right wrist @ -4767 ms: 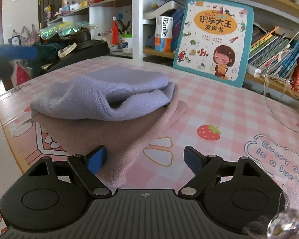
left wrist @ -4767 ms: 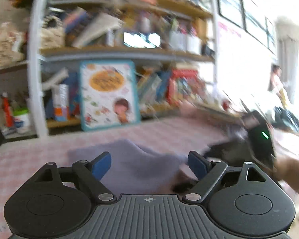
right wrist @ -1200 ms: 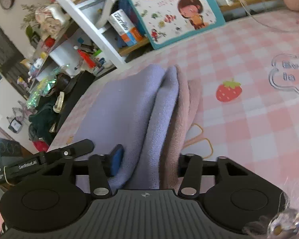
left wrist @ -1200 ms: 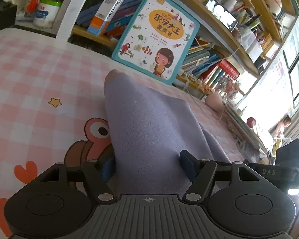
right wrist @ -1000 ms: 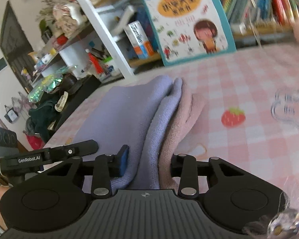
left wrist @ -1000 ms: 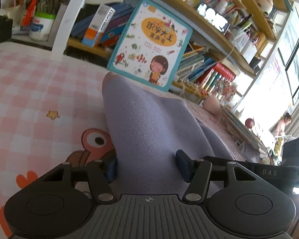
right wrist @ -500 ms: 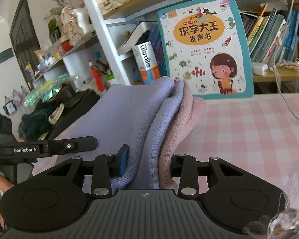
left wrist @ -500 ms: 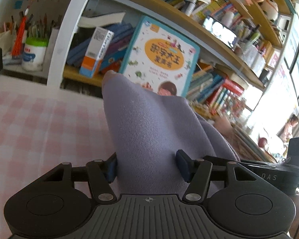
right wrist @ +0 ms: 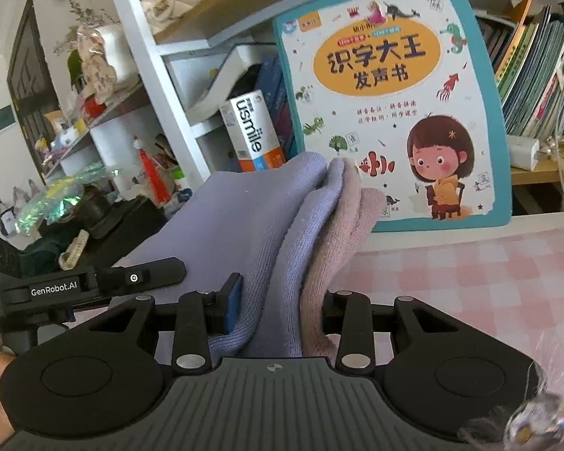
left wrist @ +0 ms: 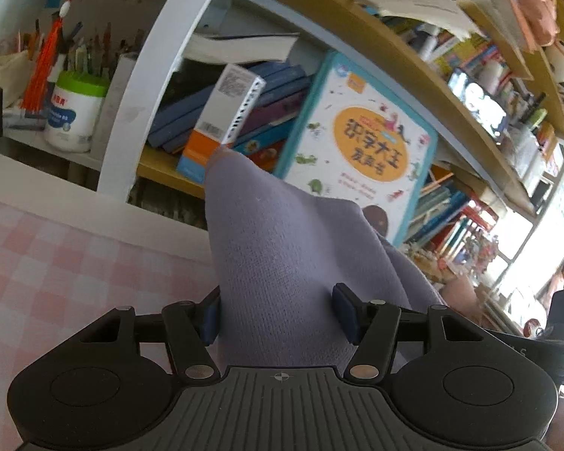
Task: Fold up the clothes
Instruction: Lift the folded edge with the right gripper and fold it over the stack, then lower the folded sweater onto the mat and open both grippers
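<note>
A folded stack of cloths hangs between both grippers, clear of the pink checked table. In the left wrist view its lilac cloth fills the gap of my left gripper, which is shut on the stack. In the right wrist view the lilac cloth lies against a dusty pink cloth, and my right gripper is shut on both layers. The left gripper's body shows at the left of that view, close beside the stack.
A white and wood bookshelf stands just past the table's far edge. A teal children's book leans there beside an orange and white box. A pen cup and a white tub sit at the left.
Both grippers have carried the cloth stack forward toward the bookshelf. The book and shelf now loom larger and less of the table shows. Both grips stayed as they were.
</note>
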Demonstrator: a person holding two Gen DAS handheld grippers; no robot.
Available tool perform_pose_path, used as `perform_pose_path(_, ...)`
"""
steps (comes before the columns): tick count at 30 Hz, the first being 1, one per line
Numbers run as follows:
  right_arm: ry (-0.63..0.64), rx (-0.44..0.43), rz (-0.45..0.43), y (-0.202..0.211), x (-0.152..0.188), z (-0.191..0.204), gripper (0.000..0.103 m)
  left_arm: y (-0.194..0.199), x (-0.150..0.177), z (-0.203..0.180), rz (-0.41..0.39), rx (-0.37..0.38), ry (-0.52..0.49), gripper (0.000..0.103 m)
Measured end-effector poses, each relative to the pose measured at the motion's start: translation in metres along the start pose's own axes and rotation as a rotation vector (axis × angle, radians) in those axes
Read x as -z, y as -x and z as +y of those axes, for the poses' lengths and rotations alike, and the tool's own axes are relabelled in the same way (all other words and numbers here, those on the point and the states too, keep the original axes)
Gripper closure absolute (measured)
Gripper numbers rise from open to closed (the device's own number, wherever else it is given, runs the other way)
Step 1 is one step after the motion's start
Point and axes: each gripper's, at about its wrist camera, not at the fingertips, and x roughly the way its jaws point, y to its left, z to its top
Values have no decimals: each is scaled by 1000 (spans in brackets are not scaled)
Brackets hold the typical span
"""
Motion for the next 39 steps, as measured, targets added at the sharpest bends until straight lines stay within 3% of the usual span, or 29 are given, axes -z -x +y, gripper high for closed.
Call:
perform_pose_path(19, -49, 28, 29, -42, 6, -29, 66, -38, -2, 18, 25, -23, -28, 43)
perform_pose_path(23, -52, 39, 31, -42, 8, -29, 57, -39, -2, 18, 28, -44, -24, 36)
perform_pose_path(25, -46, 58, 21, -41, 7, -27, 47, -36, 0, 15, 6, -66, -45, 31)
perform_pose_path(27, -27, 92, -14, -35, 7, -23, 23, -29, 1, 9, -34, -85, -77, 13)
perform_pose_path(28, -10, 96, -36, -30, 8, -21, 20, -25, 1, 6, -57, -94, -99, 9)
perform_pose_path(35, 46, 168, -137, 13, 18, -5, 11, 12, 5, -25, -142, -146, -183, 1)
perform_pose_path(39, 25, 204, -203, 45, 33, 3, 8, 32, 20, -47, -139, -155, -216, 0)
